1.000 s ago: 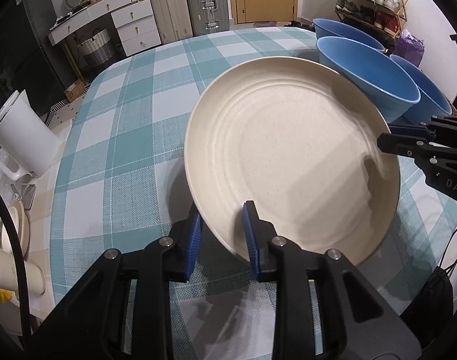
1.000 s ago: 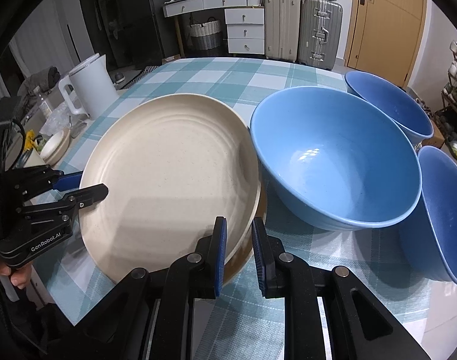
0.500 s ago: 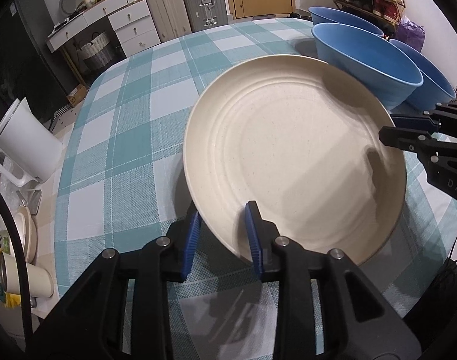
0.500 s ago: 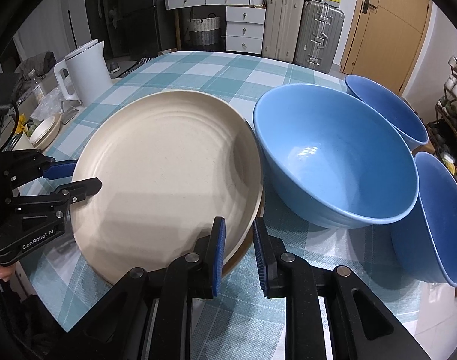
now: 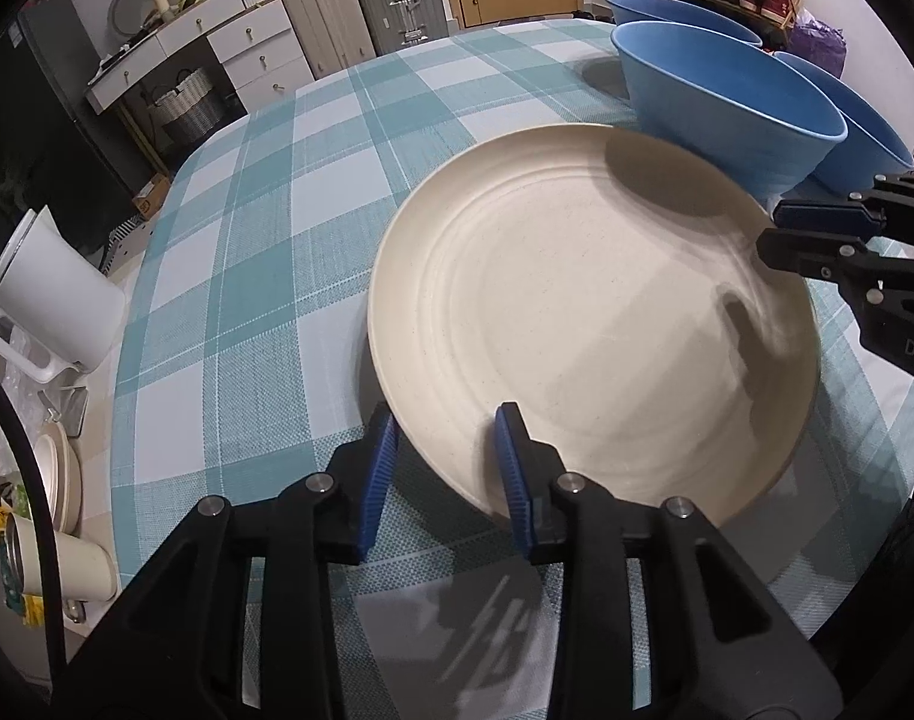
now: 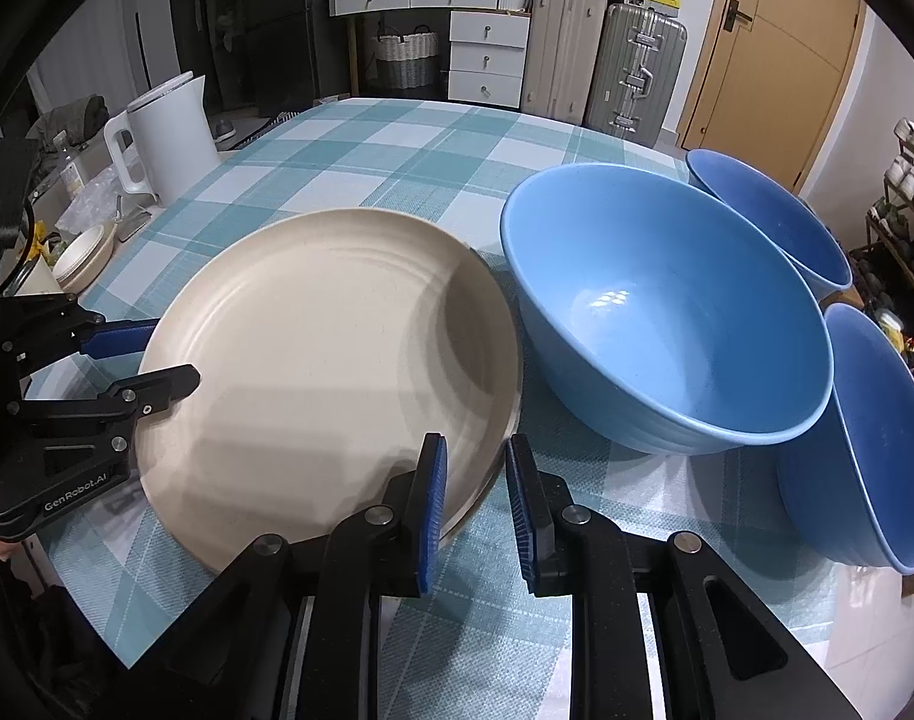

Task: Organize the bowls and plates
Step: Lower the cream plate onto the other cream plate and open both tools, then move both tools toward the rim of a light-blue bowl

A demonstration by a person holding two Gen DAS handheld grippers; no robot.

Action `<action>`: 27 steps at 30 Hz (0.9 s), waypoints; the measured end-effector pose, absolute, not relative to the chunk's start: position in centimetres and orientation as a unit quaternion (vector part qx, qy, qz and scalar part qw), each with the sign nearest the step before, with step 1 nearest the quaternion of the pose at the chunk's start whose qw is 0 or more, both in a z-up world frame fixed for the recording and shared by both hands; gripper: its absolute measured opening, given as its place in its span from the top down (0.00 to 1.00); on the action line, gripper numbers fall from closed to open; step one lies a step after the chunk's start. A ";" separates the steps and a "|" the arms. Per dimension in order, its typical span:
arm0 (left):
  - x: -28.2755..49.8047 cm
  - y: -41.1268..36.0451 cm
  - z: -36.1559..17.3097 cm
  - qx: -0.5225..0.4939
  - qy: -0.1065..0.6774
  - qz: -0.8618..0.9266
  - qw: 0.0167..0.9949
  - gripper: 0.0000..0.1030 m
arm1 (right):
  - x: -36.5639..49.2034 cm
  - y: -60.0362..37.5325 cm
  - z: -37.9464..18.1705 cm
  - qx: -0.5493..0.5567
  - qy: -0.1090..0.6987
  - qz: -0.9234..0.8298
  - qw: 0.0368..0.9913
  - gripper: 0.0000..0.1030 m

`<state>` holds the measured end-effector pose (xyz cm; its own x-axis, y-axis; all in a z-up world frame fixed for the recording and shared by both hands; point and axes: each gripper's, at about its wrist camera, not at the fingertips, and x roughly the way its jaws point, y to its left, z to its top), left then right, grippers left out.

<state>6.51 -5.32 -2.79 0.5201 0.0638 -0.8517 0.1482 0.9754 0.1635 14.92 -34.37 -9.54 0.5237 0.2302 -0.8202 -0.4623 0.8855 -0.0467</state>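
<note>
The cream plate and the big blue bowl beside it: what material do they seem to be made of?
Cream plate: matte, with fine dark speckles and moulded rings, so probably a wheat-straw or bamboo-fibre plastic rather than glazed ceramic. Big blue bowl: a smooth satin surface with a soft light reflection inside, faint specks and ribs low on its outer wall; likely the same kind of plastic, though the pictures cannot confirm it.

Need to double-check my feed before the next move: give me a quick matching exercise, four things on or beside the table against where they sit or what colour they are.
Things:
1. plate
2. nearest bowl
3. kettle
4. suitcases

Descriptions:
A. blue, right of the plate
B. white, at the table's left edge
C. cream, its rim between both grippers' fingers
D. upright beyond the table, beside the door

Pairs: 1-C, 2-A, 3-B, 4-D
</note>
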 end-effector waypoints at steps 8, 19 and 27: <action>6.7 -5.0 -3.0 0.099 0.496 -0.037 0.862 0.60 | 14.8 -33.9 -9.1 -0.132 0.439 0.213 0.863 0.80; 5.9 -4.6 -0.3 0.048 0.461 -0.073 0.883 0.20 | 14.3 -34.2 -8.2 -0.117 0.427 0.224 0.868 0.43; 4.9 -4.9 1.8 0.022 0.433 -0.095 0.896 0.01 | 13.1 -34.6 -6.2 -0.113 0.400 0.242 0.877 0.12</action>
<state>4.92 -4.94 1.84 0.6070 -0.1505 -0.7803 0.1884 0.9812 -0.0426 13.07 -34.64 -6.19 0.5622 0.3337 -0.7567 -0.5146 0.8574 -0.0042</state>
